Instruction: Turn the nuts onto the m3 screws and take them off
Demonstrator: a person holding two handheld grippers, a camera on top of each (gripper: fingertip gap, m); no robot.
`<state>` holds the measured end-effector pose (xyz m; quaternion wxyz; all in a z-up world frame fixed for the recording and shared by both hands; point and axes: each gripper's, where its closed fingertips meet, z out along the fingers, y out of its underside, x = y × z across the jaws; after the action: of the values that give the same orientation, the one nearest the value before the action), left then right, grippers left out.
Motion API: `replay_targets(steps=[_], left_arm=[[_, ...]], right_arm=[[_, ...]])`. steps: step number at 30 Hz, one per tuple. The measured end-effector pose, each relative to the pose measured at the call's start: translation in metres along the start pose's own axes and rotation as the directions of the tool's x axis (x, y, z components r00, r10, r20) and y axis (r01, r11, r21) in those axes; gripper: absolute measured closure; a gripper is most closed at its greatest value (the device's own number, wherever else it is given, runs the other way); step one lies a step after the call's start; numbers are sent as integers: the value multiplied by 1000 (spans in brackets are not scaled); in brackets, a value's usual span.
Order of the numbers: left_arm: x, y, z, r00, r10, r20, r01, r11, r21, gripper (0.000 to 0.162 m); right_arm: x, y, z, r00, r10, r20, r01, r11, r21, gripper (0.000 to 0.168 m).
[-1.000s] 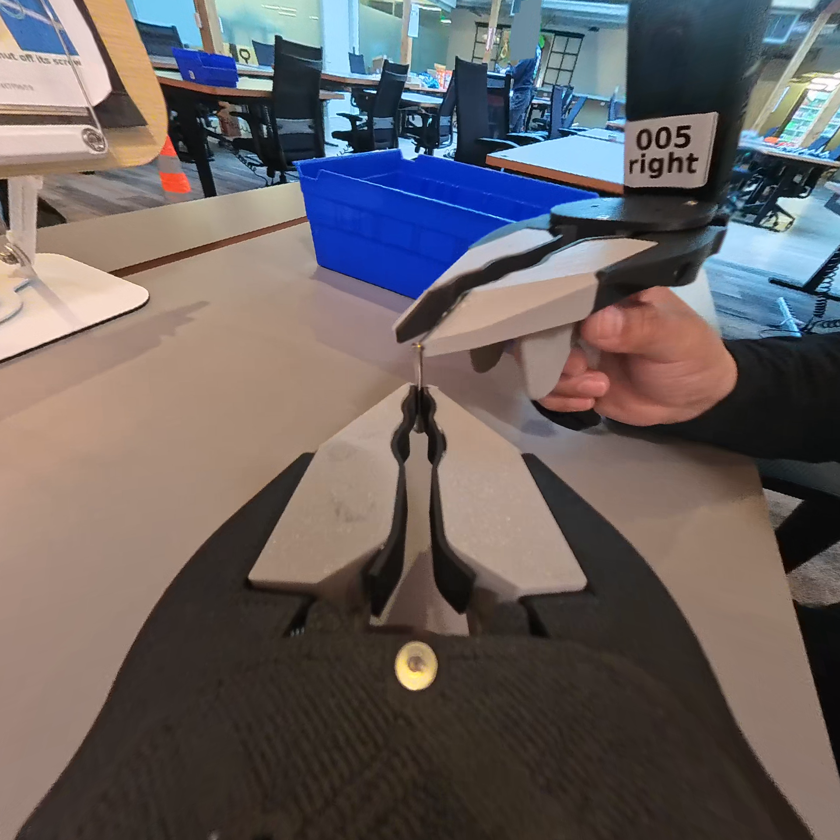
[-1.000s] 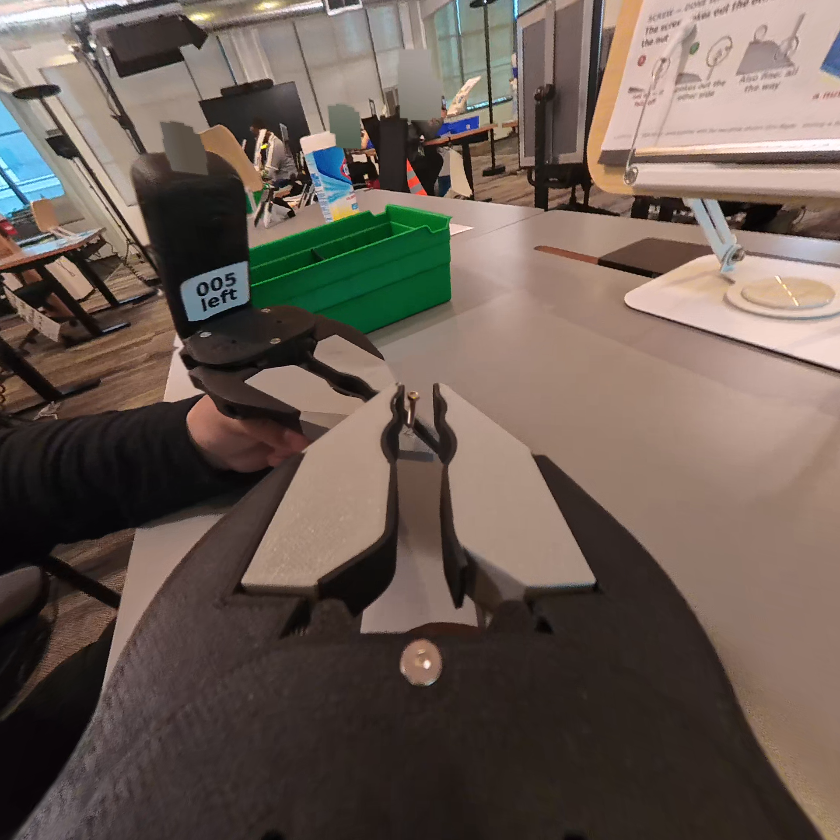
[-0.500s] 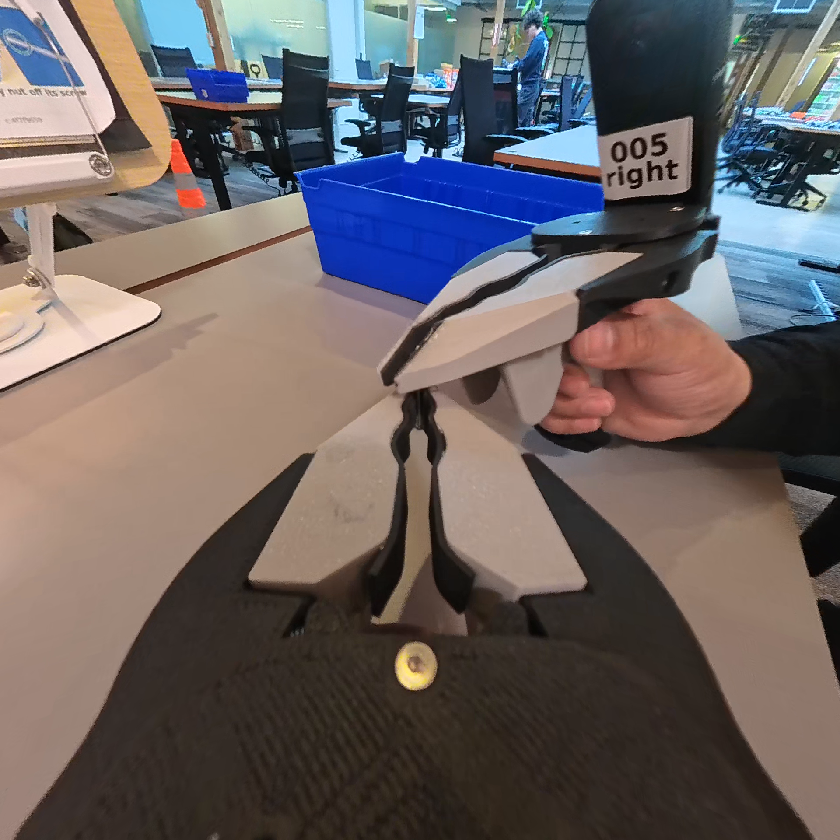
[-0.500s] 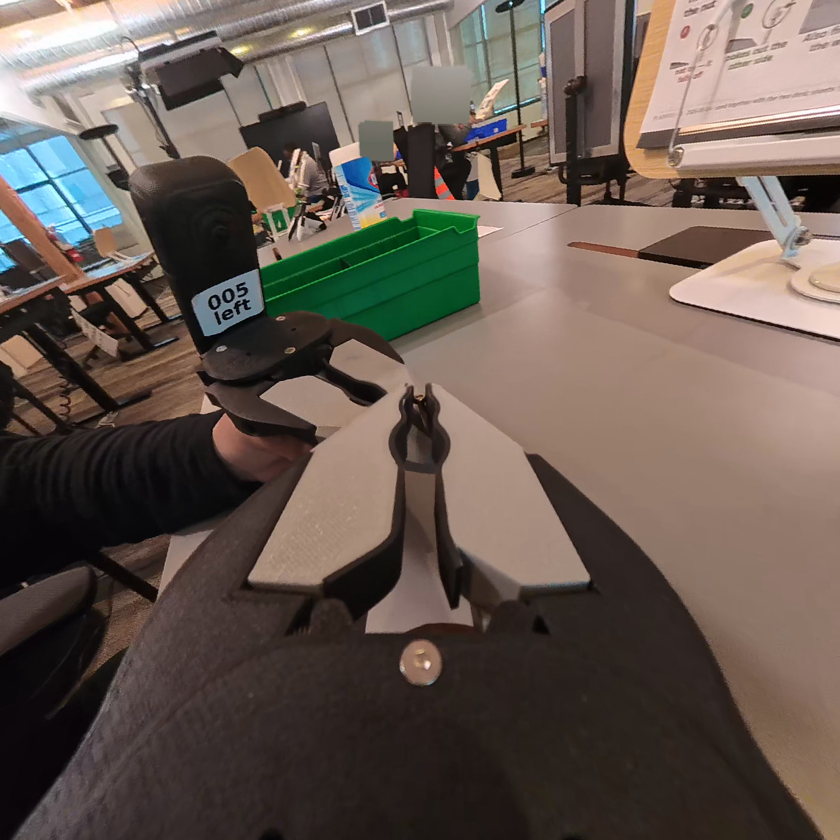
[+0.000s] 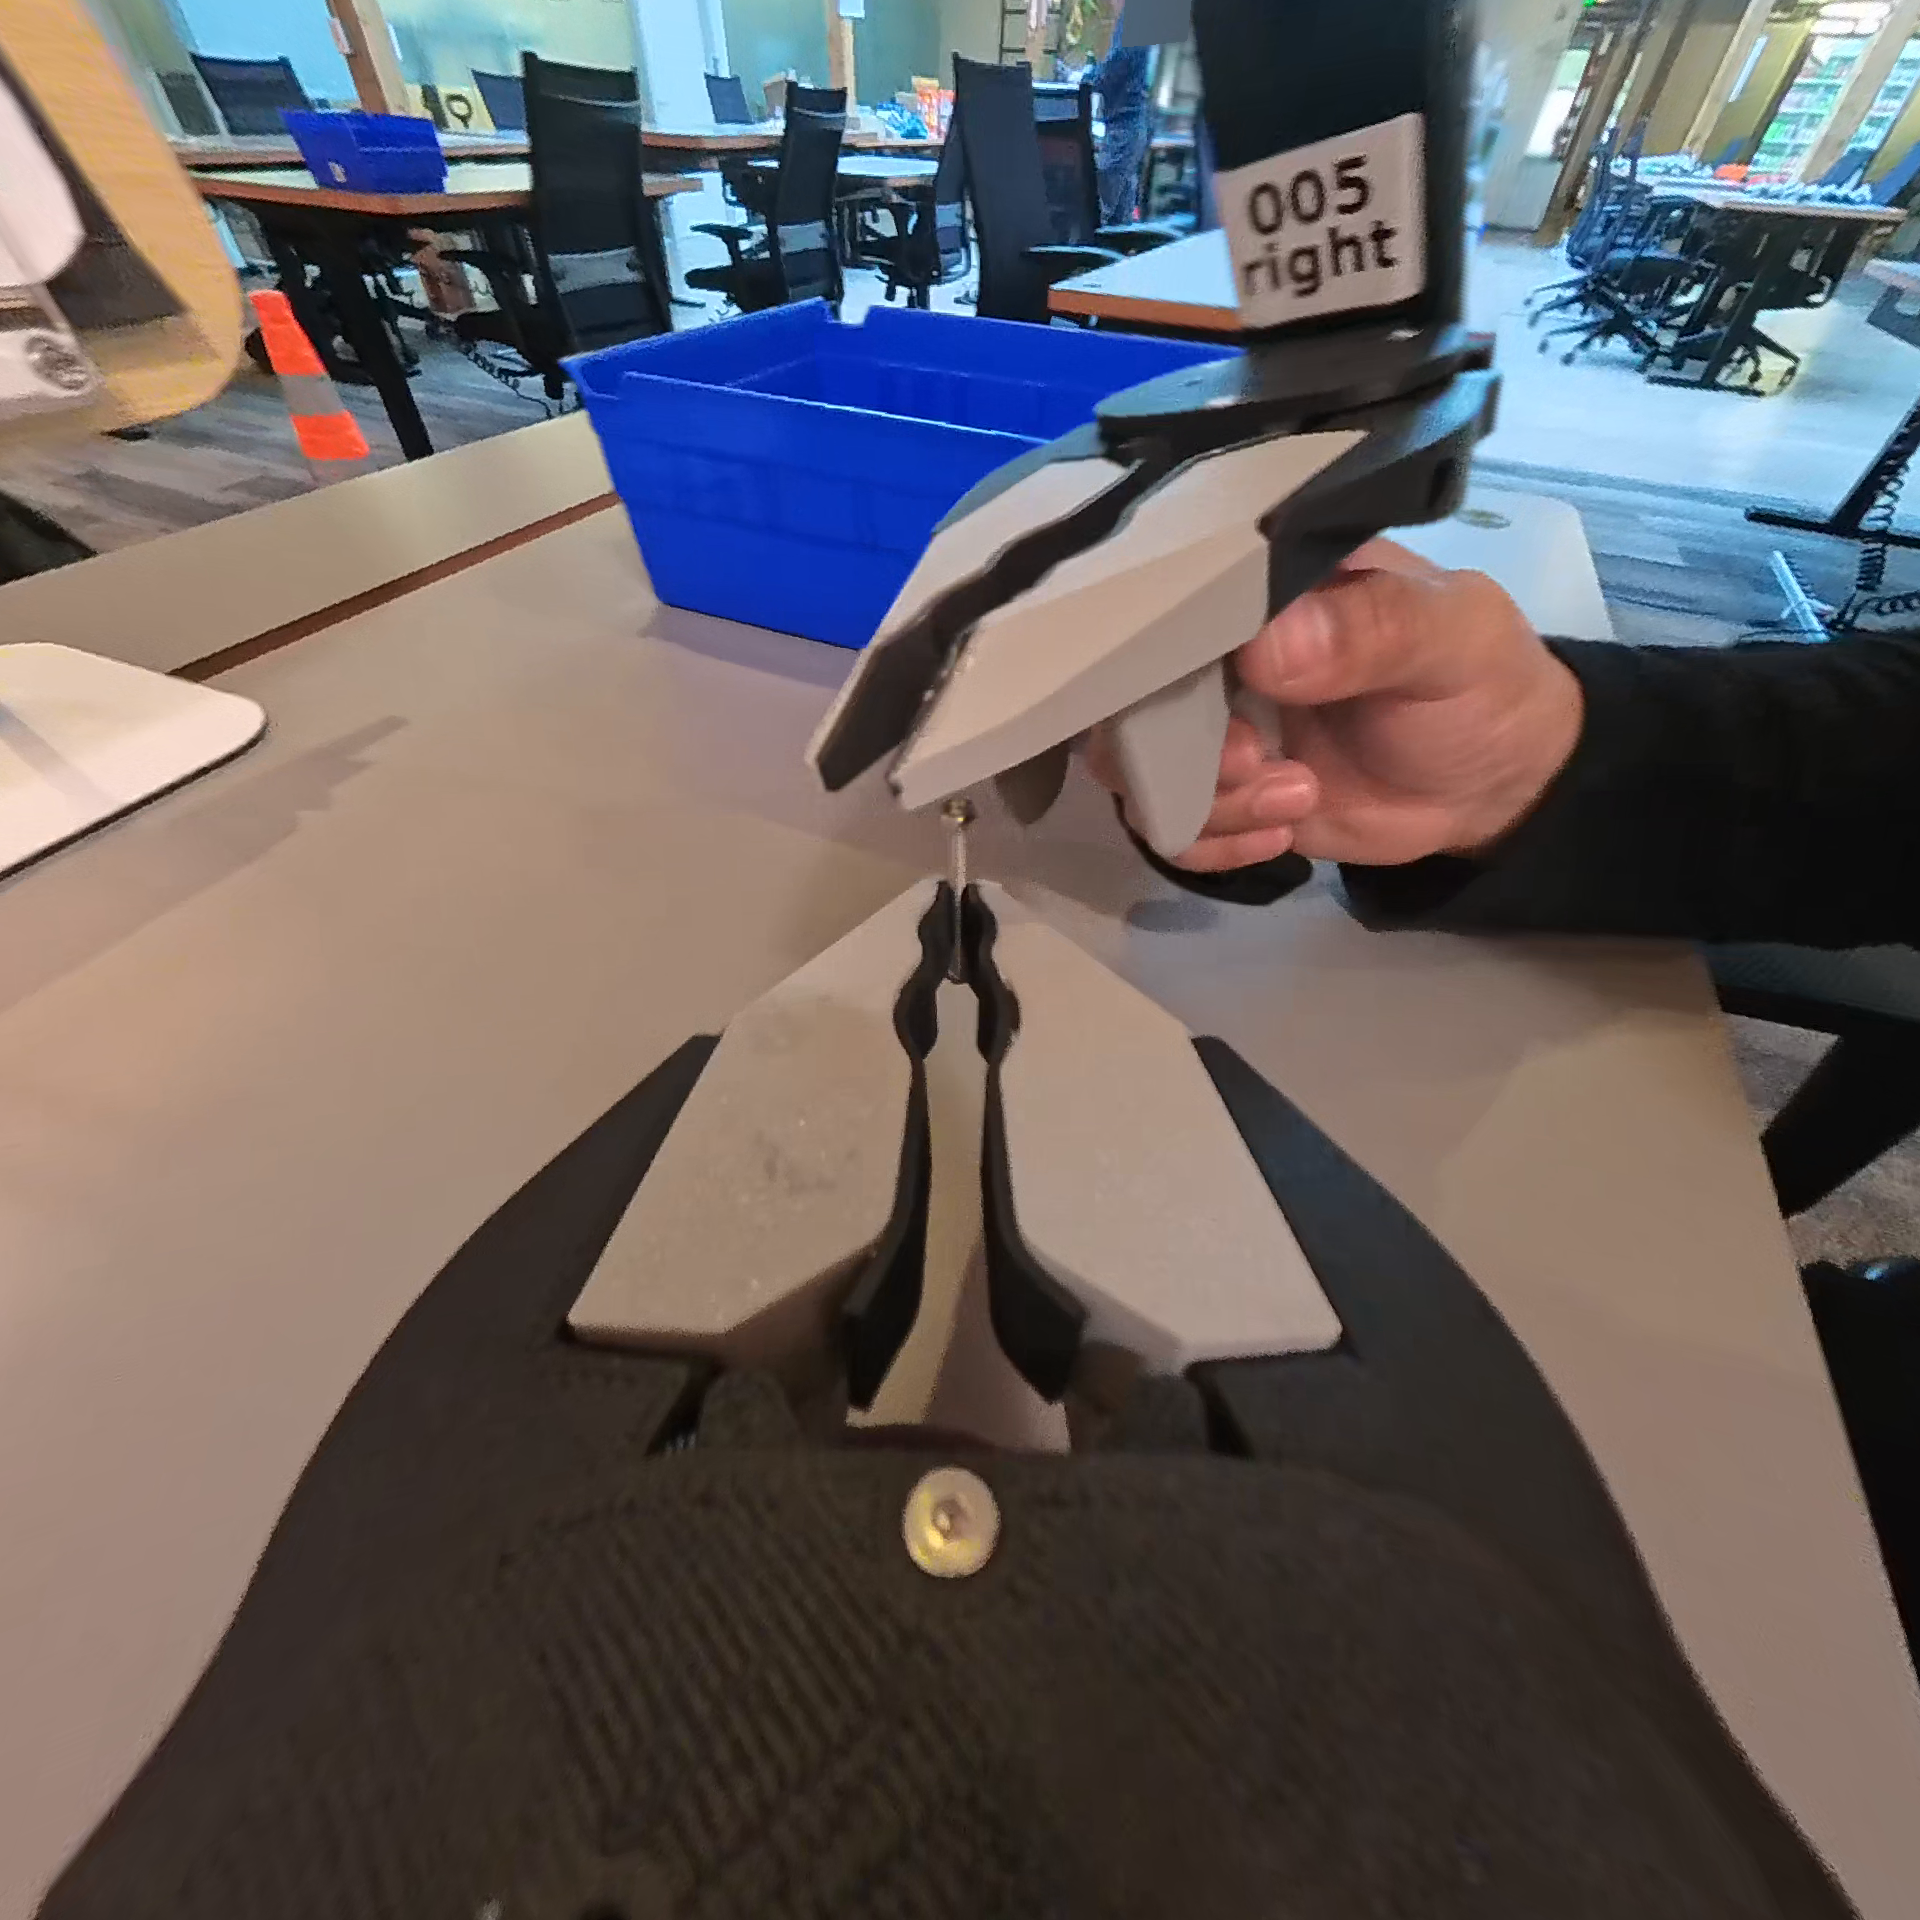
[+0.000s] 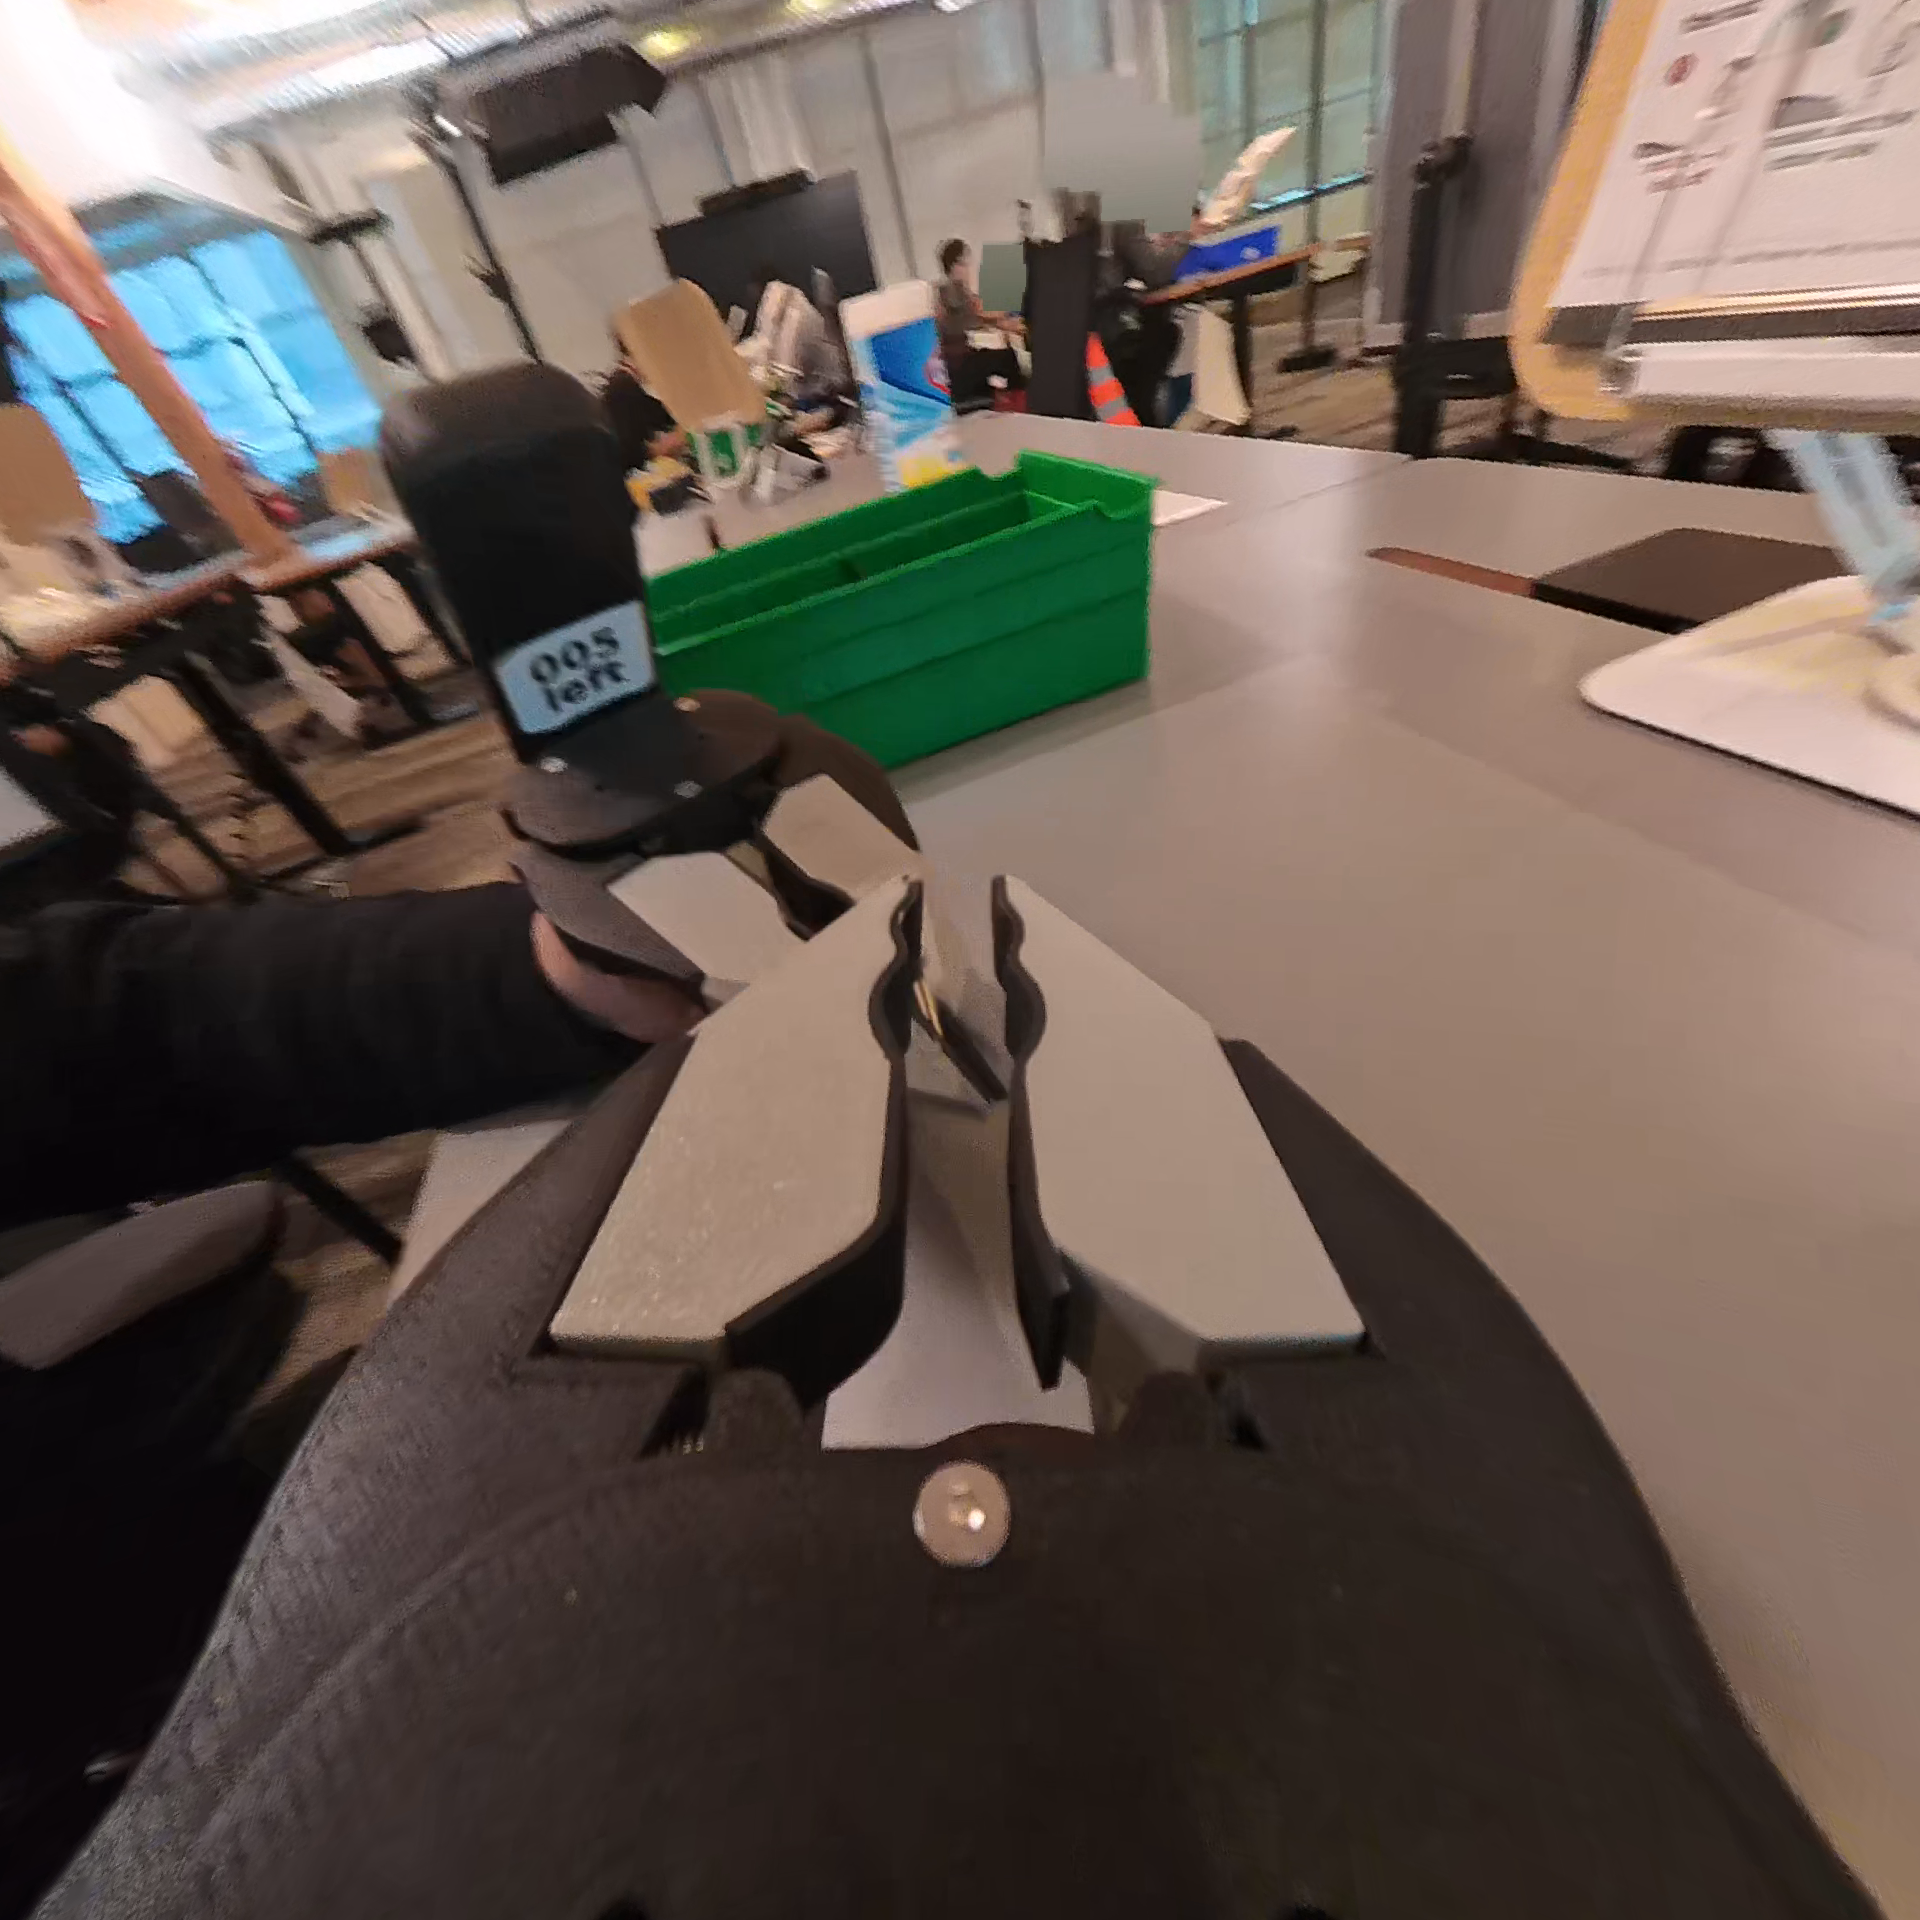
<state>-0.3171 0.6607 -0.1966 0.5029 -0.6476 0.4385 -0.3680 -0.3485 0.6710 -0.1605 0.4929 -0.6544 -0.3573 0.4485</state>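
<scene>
Grey table (image 5: 436,831) w/ blue bin (image 5: 831,499) far. Left gripper (image 5: 958,935) clenched on m3 screw (image 5: 957,883), held upright so its top is reachable. Right gripper (image 6: 956,971), above, jaws parted; nut (image 5: 957,812) near screw tip, prob. mid-regrip between turns.

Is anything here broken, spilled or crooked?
No, nothing stands out. The thin screw stands straight up from the closed left tool, with the open right tool just above its top. The blue bin and green bin sit level on the table, and nothing is spilled.
</scene>
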Motion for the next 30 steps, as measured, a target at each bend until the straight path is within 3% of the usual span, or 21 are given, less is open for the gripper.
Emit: replay_targets(steps=[3, 12, 16, 20, 24, 30], left_arm=[[-11, 1, -3, 999, -33, 43, 34, 999, -1, 162], [-22, 0, -6, 993, -26, 116, 27, 1000, -6, 162], [-17, 0, -4, 993, 17, 117, -14, 1000, -21, 162], [-16, 0, -4, 991, 46, 127, -42, 999, -34, 162], [-5, 0, -8, 998, 51, 33, -50, 998, -41, 162], [44, -8, -31, 940, 42, -340, -41, 999, 9, 162]], right_arm=[[9, 4, -5, 996, -43, -84, 40, 999, -33, 153], [2, 8, 4, 980, -118, -163, 113, 993, -41, 150], [-1, 7, 5, 973, -146, -181, 145, 989, -21, 166], [-3, 7, 5, 975, -142, -170, 141, 990, -15, 166], [-15, 8, 1, 981, -189, -37, 187, 981, -42, 167], [-63, 8, -11, 915, -216, 341, 240, 970, -27, 166]])
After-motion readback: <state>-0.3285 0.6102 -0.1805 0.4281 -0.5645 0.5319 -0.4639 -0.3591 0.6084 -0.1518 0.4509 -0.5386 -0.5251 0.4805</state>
